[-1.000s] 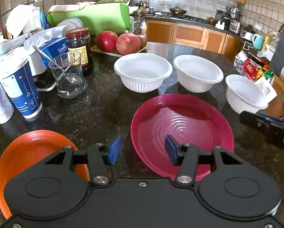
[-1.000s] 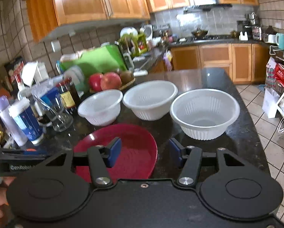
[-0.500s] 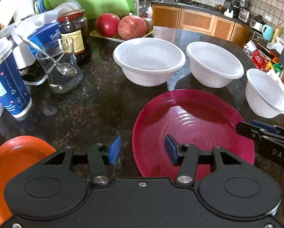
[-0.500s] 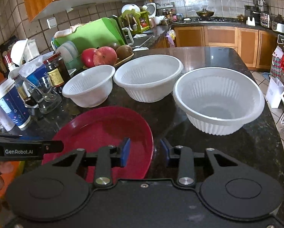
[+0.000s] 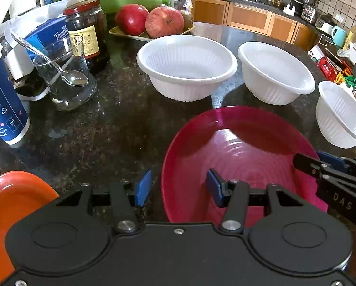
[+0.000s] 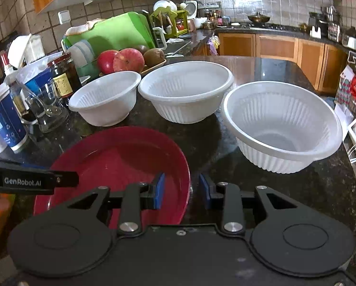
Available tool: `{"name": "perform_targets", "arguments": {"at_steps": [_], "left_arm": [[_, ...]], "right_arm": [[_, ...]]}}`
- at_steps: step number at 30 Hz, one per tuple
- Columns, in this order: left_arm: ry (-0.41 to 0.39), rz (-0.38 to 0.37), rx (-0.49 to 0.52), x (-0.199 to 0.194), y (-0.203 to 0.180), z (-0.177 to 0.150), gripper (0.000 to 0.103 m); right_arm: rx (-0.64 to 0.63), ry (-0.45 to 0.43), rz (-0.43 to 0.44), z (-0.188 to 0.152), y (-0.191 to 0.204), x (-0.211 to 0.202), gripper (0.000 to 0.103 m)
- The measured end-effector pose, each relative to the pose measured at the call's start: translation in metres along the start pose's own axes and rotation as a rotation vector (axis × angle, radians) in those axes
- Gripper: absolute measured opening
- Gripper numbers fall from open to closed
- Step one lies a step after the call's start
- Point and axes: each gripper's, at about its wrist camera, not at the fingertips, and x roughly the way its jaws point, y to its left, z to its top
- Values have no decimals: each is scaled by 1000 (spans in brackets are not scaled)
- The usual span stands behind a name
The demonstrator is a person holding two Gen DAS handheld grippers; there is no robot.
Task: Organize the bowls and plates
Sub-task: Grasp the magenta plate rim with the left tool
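Round dark-red plastic plate (image 5: 239,152) lies flat on the dark speckled stone desk (image 5: 106,138), bracketed by both tools.

Left tool (image 5: 179,188) straddles its near-left rim, gaping wide; right tool (image 6: 181,190) straddles its right rim, narrower, gripping nothing, probably to lift it toward the orange plate (image 5: 8,200); three white ribbed bowls (image 6: 282,124) wait behind.

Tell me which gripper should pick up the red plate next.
Probably the right gripper: it is open, with the red plate rim between its fingers. The left gripper is also open astride the opposite rim, but less squarely.
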Motion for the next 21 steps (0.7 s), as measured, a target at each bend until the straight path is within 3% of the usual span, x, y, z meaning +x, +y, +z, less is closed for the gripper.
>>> {"name": "perform_targets", "arguments": {"at_steps": [8,21], "left_arm": [[-12,-40,8,-8,-2,-11,52],[-3,-72,52,-33,-3,-41,31]], "right_arm": [[-28,7,-3,-2,7,-4,29],[12,29,-17,-34,3,-47,24]]}}
